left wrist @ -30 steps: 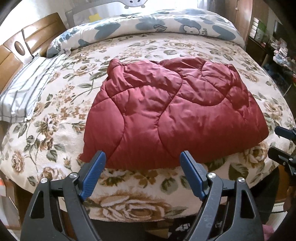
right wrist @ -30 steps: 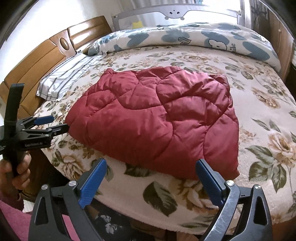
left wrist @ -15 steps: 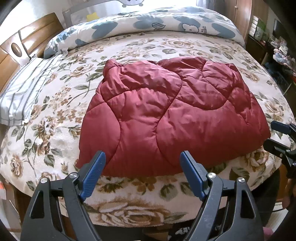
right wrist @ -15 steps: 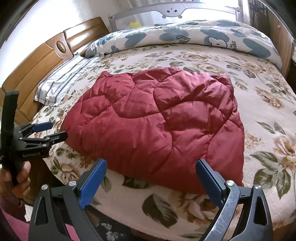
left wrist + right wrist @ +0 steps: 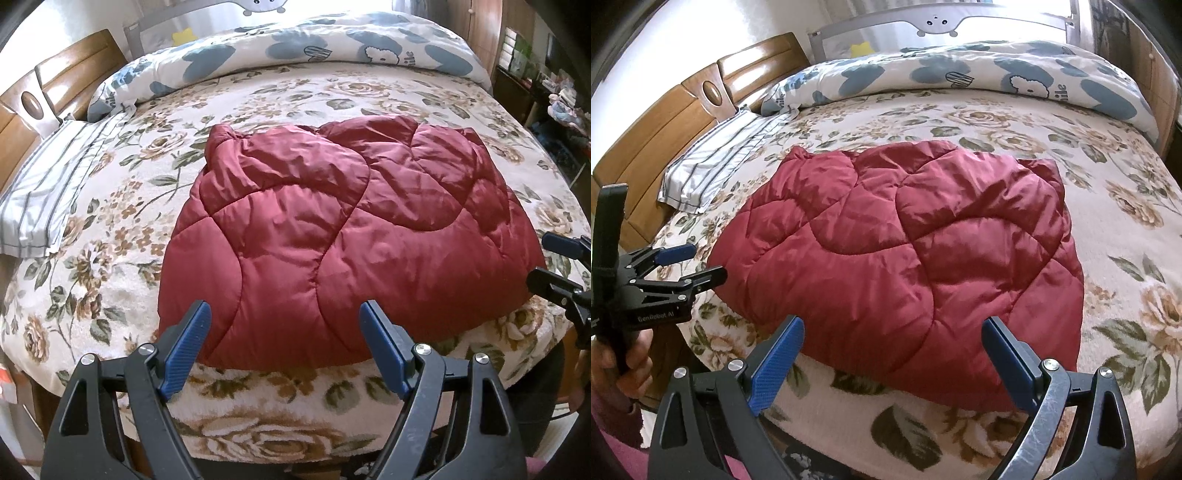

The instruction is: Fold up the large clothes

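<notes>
A dark red quilted padded garment [image 5: 343, 243] lies folded and flat on the floral bedspread [image 5: 280, 92]; it also shows in the right wrist view [image 5: 908, 258]. My left gripper [image 5: 284, 314] is open and empty, its blue pads over the garment's near edge at the left part. It also shows from the side in the right wrist view [image 5: 698, 264], just off the garment's left corner. My right gripper [image 5: 894, 328] is open and empty over the near edge at the right part. It shows in the left wrist view [image 5: 543, 258] beside the right corner.
A blue-and-white rolled duvet [image 5: 332, 48] lies across the far side of the bed. A striped pillow [image 5: 48, 192] sits at the left by the wooden headboard [image 5: 665, 140]. A grey bed rail [image 5: 934, 18] stands behind. Shelves with clutter [image 5: 554, 92] stand at the right.
Both grippers have moved forward toward the garment's near edge, which now sits between their open fingers. The garment has not moved.
</notes>
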Demonstrator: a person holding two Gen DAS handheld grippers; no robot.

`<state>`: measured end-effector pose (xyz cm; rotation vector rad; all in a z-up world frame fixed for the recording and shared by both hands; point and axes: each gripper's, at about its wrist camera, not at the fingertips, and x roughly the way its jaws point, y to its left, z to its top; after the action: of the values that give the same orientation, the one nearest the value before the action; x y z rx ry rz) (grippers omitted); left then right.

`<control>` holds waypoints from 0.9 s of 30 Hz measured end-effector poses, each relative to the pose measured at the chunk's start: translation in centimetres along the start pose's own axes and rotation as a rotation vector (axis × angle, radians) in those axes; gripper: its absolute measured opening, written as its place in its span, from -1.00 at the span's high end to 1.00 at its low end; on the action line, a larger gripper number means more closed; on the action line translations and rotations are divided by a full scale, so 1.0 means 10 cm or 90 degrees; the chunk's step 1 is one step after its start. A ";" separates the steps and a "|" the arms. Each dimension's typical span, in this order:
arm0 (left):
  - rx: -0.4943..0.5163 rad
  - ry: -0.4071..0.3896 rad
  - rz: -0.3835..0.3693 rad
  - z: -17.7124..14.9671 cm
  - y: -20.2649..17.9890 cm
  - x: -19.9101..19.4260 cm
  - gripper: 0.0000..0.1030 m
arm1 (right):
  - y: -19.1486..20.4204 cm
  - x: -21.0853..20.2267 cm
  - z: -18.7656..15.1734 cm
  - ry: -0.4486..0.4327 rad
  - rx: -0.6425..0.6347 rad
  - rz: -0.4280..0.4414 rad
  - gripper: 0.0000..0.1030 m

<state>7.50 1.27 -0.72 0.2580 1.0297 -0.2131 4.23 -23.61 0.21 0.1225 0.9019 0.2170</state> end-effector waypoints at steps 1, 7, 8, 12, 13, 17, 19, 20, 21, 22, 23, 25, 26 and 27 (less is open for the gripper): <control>0.000 0.000 -0.001 0.01 0.00 0.00 -0.61 | 0.00 0.00 0.01 0.000 0.000 0.001 -0.89; 0.001 -0.001 0.001 0.01 -0.01 0.01 -0.61 | 0.00 0.02 0.04 -0.001 0.000 0.002 -0.90; 0.002 -0.001 0.001 0.02 -0.01 0.01 -0.61 | 0.00 0.02 0.04 -0.001 0.000 0.002 -0.90; 0.000 -0.001 0.001 0.03 -0.01 0.02 -0.61 | 0.00 0.02 0.05 -0.001 0.000 0.003 -0.90; 0.000 -0.002 0.000 0.04 -0.01 0.02 -0.61 | 0.00 0.02 0.04 0.000 0.000 0.002 -0.90; 0.005 -0.004 0.007 0.08 -0.02 0.05 -0.61 | 0.00 0.03 0.05 0.000 0.000 0.001 -0.90; 0.006 -0.005 0.007 0.11 -0.02 0.08 -0.61 | -0.01 0.02 0.05 -0.001 0.000 0.003 -0.90; 0.006 -0.005 0.005 0.12 -0.02 0.08 -0.61 | 0.00 0.03 0.06 -0.001 0.000 0.003 -0.90; 0.006 -0.005 0.003 0.13 -0.01 0.09 -0.61 | 0.00 0.03 0.07 -0.002 0.000 0.003 -0.90; 0.005 -0.005 0.001 0.12 -0.01 0.09 -0.61 | 0.00 0.04 0.08 -0.002 -0.001 0.003 -0.90; 0.004 -0.005 -0.001 0.13 -0.01 0.10 -0.61 | 0.00 0.04 0.08 -0.002 0.000 0.002 -0.90; 0.005 -0.006 -0.001 0.11 -0.02 0.08 -0.61 | 0.00 0.04 0.07 -0.001 0.001 0.003 -0.90; 0.006 -0.006 -0.001 0.11 -0.02 0.08 -0.61 | 0.00 0.04 0.08 -0.001 0.001 0.003 -0.90; 0.007 -0.007 -0.001 0.12 -0.02 0.08 -0.61 | -0.01 0.04 0.08 -0.001 0.000 0.003 -0.90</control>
<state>8.80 0.70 -0.88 0.2654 1.0183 -0.2207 5.05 -23.59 0.40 0.1253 0.9000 0.2208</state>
